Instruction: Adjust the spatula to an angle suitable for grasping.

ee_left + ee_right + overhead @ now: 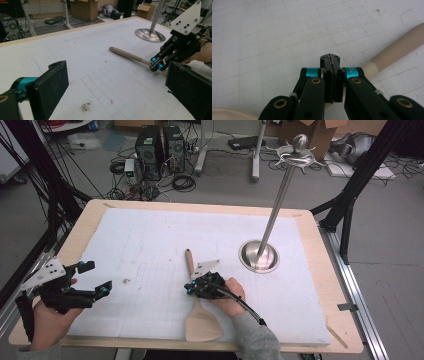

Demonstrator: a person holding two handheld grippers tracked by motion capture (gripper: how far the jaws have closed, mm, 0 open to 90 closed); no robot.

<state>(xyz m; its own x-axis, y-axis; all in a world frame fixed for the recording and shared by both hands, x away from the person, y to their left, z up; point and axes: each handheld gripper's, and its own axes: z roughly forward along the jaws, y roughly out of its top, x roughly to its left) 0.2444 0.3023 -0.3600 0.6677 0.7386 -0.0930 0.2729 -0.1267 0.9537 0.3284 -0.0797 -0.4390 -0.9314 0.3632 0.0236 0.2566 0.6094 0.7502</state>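
Spatula [196, 300] lies mid-mat, right tool [191, 288] pressed shut above its handle (nothing gripped) — left tool [100, 279] wide.

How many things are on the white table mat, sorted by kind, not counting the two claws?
Wooden spatula: 1
Metal stand with a round base: 1
Total: 2
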